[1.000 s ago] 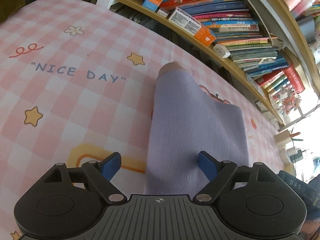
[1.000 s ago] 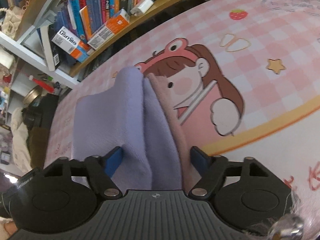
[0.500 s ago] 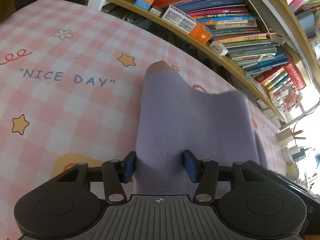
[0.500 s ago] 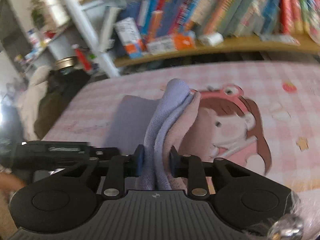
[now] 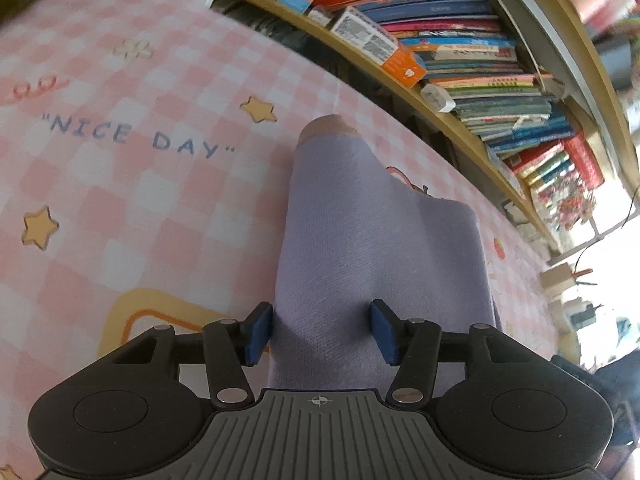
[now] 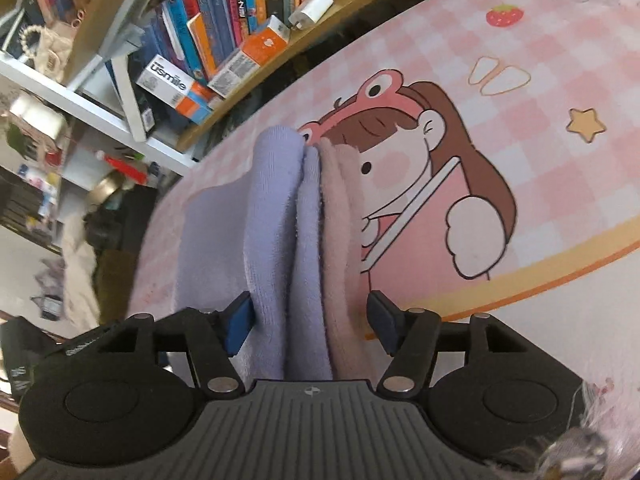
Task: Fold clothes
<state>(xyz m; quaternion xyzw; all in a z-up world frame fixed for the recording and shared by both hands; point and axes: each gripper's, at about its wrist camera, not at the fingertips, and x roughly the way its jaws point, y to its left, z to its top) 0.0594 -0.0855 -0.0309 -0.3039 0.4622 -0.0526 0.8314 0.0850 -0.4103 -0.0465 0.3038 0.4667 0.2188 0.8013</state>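
Item: lavender garment [image 5: 376,240], soft knit, folded into a long narrow bundle with a pink layer [image 6: 344,216] along one edge and a pinkish end showing at the far tip. It lies on the pink checked bedspread [image 5: 140,184], over a cartoon girl print [image 6: 420,184], close to the bookshelf [image 5: 460,60].

Hidden or unclear: the garment's near end runs under both of my gripper bodies; what kind of garment it is I cannot tell.

My left gripper [image 5: 322,332]: pointed downward over the bundle, fingers about half apart. The blue left pad [image 5: 258,334] sits at the cloth's edge; the other pad stands clear above it. No firm hold visible.

My right gripper [image 6: 310,324]: angled down, jaws just reopened to about half, straddling the stacked folds. One pad [image 6: 238,326] touches the lavender side; a gap shows at the pink side.
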